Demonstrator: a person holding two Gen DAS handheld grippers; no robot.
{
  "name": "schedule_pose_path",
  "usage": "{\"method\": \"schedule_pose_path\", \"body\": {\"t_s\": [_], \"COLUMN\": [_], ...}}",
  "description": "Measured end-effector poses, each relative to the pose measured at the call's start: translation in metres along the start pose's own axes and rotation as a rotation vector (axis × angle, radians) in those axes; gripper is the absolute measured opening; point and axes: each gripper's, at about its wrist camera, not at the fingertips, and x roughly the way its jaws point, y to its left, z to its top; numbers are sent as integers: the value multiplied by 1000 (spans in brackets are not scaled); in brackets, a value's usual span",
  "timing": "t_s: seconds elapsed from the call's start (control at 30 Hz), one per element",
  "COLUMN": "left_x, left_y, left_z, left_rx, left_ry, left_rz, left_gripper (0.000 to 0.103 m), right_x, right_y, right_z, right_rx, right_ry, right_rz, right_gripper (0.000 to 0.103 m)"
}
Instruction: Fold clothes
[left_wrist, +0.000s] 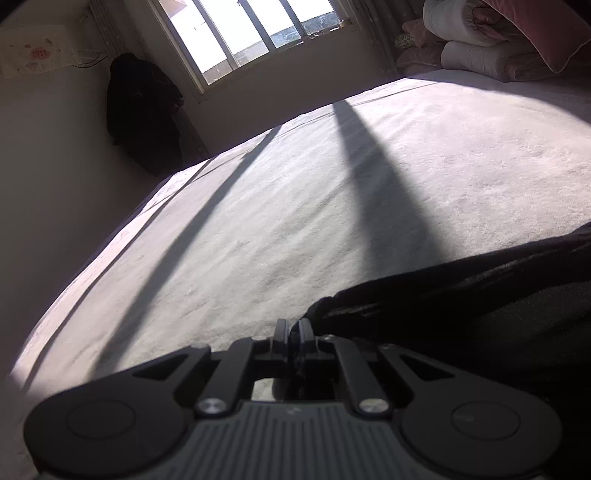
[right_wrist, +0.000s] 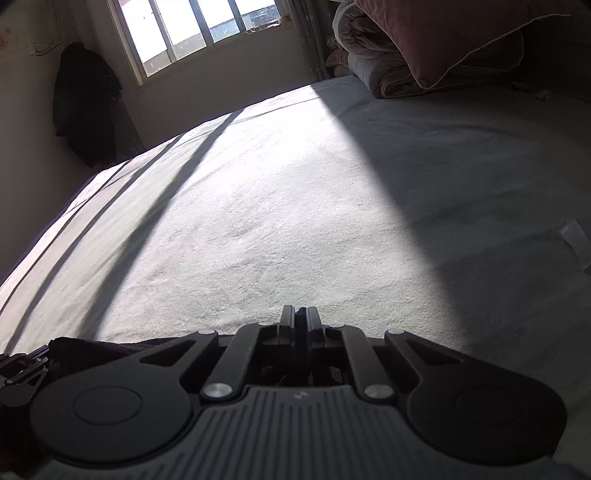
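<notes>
A black garment (left_wrist: 461, 295) stretches from my left gripper (left_wrist: 293, 326) off to the right over the pale bed (left_wrist: 295, 203). The left gripper is shut on the garment's edge. In the right wrist view my right gripper (right_wrist: 300, 314) is shut, with a bit of black cloth pinched between its fingers. The black garment (right_wrist: 96, 347) runs off to the lower left, mostly hidden under the gripper body. The other gripper (right_wrist: 18, 373) shows at the left edge.
The bed (right_wrist: 295, 203) is lit by the window (left_wrist: 251, 29). Rolled quilts and a pink pillow (left_wrist: 498, 40) are stacked at its far right corner. A dark coat (left_wrist: 144, 110) hangs in the left corner by the wall.
</notes>
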Motion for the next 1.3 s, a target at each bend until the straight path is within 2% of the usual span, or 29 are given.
{"method": "schedule_pose_path", "body": {"t_s": [0.03, 0.07, 0.13, 0.17, 0.2, 0.27, 0.47, 0.6, 0.67, 0.8, 1.07, 1.23, 1.3], "left_x": [-2, -4, -15, -21, -27, -39, -74, -101, -115, -141, -189, -219, -231], "left_y": [2, 3, 8, 10, 12, 17, 30, 29, 29, 31, 45, 55, 57], "left_z": [2, 4, 7, 8, 9, 11, 18, 10, 4, -8, -39, -63, -75], "left_rx": [-3, -7, -27, -38, -48, -68, -130, -139, -148, -147, -170, -206, -220], "left_ry": [4, 9, 23, 30, 38, 53, 97, 131, 155, 171, 212, 237, 243], "left_rz": [-5, -10, -38, -52, -66, -94, -178, -228, -266, -297, -325, -378, -398], "left_gripper": [8, 12, 24, 35, 40, 49, 55, 59, 59, 60, 61, 65, 71], "right_x": [-2, -5, -9, -15, -21, -34, -77, -106, -120, -147, -189, -210, -218], "right_y": [0, -1, -1, -2, -3, -3, -4, -5, -6, -7, -12, -18, -21], "right_z": [0, 1, 1, 3, 4, 6, 1, -8, -12, -21, -45, -64, -72], "right_rx": [10, 20, 40, 46, 52, 51, 32, 15, 11, 8, 26, 61, 74], "right_ry": [1, 3, 5, 3, 0, -8, 3, 12, 17, 28, 34, 43, 48], "right_rz": [2, 5, 10, 17, 24, 30, 31, 15, 7, -7, -32, -44, -45], "right_gripper": [14, 15, 24, 29, 41, 44, 44, 44, 44, 45, 45, 45, 47]}}
